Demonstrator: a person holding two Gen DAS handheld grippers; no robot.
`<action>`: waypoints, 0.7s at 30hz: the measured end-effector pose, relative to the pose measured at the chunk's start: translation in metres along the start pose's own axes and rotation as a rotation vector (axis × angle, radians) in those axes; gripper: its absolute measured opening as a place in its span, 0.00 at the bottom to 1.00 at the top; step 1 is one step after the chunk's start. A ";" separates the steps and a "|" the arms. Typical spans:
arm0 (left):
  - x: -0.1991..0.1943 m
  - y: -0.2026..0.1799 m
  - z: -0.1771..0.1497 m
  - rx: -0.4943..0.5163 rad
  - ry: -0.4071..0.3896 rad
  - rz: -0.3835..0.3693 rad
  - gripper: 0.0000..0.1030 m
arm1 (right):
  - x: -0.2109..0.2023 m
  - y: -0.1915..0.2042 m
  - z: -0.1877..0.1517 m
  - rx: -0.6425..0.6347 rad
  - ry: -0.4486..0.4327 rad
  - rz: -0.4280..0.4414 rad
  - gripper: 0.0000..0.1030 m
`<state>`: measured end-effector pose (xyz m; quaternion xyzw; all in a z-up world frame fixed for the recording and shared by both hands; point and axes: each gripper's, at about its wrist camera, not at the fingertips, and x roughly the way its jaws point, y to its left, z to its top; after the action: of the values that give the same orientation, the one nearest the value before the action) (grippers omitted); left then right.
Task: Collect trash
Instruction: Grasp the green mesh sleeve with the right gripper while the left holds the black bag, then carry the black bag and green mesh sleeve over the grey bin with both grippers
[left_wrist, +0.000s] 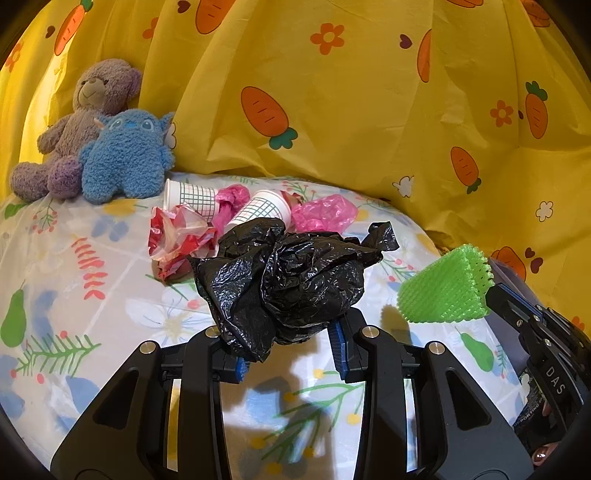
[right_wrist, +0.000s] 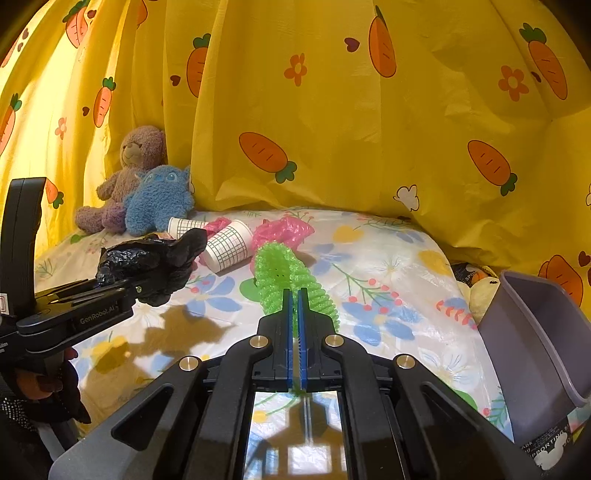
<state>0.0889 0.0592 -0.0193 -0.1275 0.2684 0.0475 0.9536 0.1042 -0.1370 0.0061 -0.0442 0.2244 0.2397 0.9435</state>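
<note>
Left wrist view: my left gripper (left_wrist: 291, 343) is clamped on a crumpled black plastic bag (left_wrist: 284, 280), which bulges above the blue pads (left_wrist: 338, 347) and is carried above the floral bedsheet (left_wrist: 74, 295). The jaws stand fairly wide, held apart by the bag's bulk. Beyond it the remaining trash lies together near the plush toys: two grid-print paper cups (left_wrist: 192, 194), a red-and-white wrapper (left_wrist: 177, 236) and pink plastic (left_wrist: 325, 212). At the right edge my right gripper carries a green foam fruit net (left_wrist: 445, 286).

Right wrist view: my right gripper (right_wrist: 295, 310) is closed on the green foam net, jaws nearly together, pinching only the net's near end. A grey bin (right_wrist: 535, 354) stands at the right, close to the bed edge, mouth tilted toward me.

Risks, as I judge them:
- The net is soft and held by a thin edge; a quick swing toward the bin could pull it free.
- The bag is slick and springy; it may slip out if my grip relaxes.
- Both grippers are close together; crossing paths toward the bin could cause a collision.
- A careless drop could miss or tip the bin.
</note>
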 end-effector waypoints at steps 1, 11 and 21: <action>-0.001 -0.004 0.000 0.007 -0.001 -0.003 0.32 | -0.005 -0.002 0.000 0.004 -0.009 0.000 0.03; -0.011 -0.057 0.006 0.108 -0.022 -0.052 0.32 | -0.049 -0.041 0.002 0.095 -0.079 -0.013 0.03; -0.006 -0.147 0.021 0.249 -0.043 -0.190 0.32 | -0.101 -0.106 0.008 0.154 -0.176 -0.194 0.03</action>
<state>0.1179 -0.0774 0.0326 -0.0321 0.2387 -0.0740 0.9678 0.0781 -0.2731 0.0556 0.0280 0.1530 0.1324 0.9789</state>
